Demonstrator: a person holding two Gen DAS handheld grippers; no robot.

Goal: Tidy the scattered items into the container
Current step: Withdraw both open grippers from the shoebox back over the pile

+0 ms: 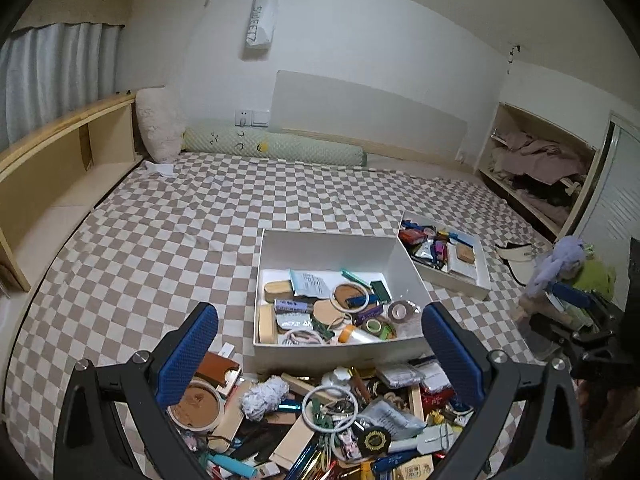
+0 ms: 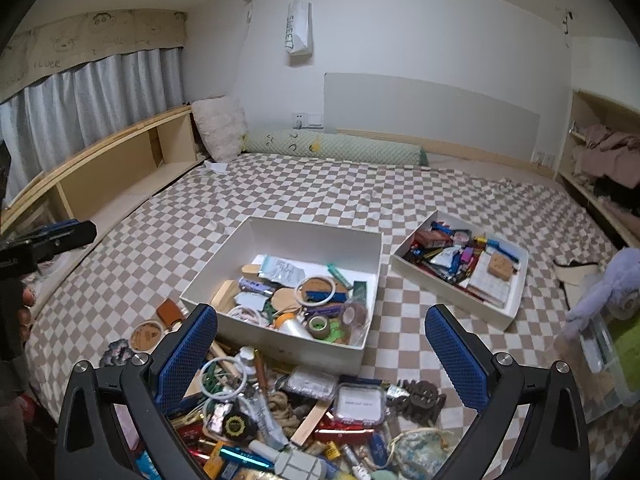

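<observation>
While our left claw (image 1: 320,354) and right claw (image 2: 322,354) hover spread wide and empty above the clutter pile (image 2: 288,412) on the bed (image 1: 160,220), we see the white box (image 1: 332,248), partly filled, just beyond it.

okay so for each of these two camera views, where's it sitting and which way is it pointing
Left wrist: sits on the left gripper, open, looking across the clutter pile to the white box; the right gripper shows at the right edge.
Right wrist: sits on the right gripper, open, facing the same box from further right; the left gripper shows at the left edge.
Shared: box, pile, second tray, checkered bed.
</observation>
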